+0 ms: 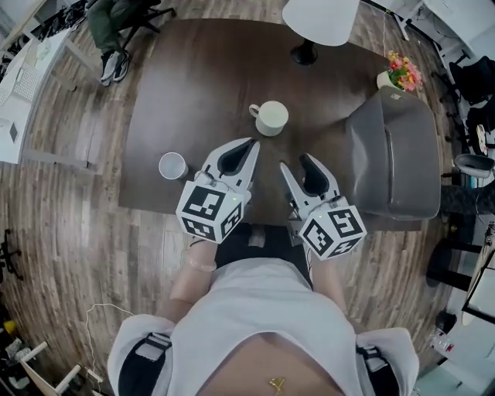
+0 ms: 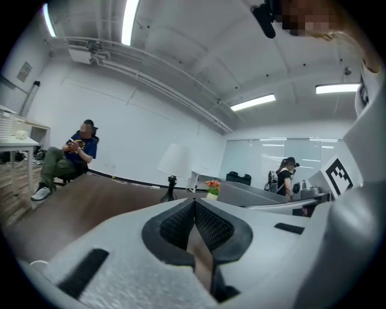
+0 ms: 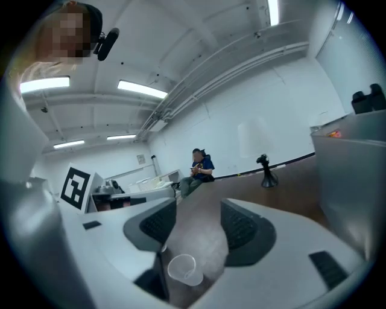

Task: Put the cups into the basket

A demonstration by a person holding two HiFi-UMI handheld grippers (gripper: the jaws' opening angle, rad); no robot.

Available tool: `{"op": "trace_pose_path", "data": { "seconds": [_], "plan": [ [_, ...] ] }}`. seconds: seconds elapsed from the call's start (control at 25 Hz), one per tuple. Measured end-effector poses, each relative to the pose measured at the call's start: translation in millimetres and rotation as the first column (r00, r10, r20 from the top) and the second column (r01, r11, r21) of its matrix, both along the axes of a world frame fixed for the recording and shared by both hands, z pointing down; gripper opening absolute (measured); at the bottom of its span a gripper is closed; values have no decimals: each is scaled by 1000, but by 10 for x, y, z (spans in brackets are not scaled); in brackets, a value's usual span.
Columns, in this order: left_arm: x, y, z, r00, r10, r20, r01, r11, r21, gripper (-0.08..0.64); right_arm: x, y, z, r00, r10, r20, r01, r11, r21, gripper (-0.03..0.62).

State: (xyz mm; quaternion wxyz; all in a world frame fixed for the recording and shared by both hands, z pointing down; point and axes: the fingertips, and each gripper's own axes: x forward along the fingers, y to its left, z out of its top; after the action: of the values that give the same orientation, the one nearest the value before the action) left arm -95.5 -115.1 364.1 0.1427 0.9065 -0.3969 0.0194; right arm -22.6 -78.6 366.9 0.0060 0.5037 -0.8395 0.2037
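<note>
On the dark wooden table (image 1: 201, 85) a cream mug (image 1: 271, 117) stands in the middle, and a small clear cup (image 1: 173, 165) stands near the front left edge. A grey basket (image 1: 390, 155) sits at the right end. My left gripper (image 1: 250, 145) hovers just in front of the mug with its jaws together and nothing held (image 2: 194, 202). My right gripper (image 1: 294, 161) is beside it, left of the basket, and stands open and empty (image 3: 199, 208). Low between its jaws a clear cup (image 3: 183, 268) shows on the table, untouched.
A lamp with a white shade (image 1: 319, 19) stands at the table's far edge. A pot of flowers (image 1: 401, 73) sits behind the basket. A person (image 1: 116, 31) sits beyond the far left corner. The table's near edge runs just below both grippers.
</note>
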Motion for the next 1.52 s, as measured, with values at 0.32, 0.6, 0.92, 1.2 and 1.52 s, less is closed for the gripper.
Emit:
{"op": "trace_pose_path", "data": {
  "seconds": [0.32,0.6,0.92,1.2,1.52],
  "plan": [
    [-921,106,390,960,-280,6,279,954,-113,12,-830,74,516,891,-388,-237,368,921,-125,332],
    [-1208,379,719,935,-350,51,353,914,-199,11,-1244,307,1071,703,-589,-398,503,808,-307,350],
    [-1294,553,1096,937,-339,80,348,894,-283,11,-1238,283,1554,554,-677,-484,500,735,-458,374],
    [-1186,537,1321,960,-263,93,279,912,-300,12,-1314,306,1765,489,-747,-450,498,663,-559,373],
    [-1205,535,1472,965,-249,84,262,904,-338,12,-1329,308,1892,471,-775,-421,464,624,-629,371]
  ]
}}
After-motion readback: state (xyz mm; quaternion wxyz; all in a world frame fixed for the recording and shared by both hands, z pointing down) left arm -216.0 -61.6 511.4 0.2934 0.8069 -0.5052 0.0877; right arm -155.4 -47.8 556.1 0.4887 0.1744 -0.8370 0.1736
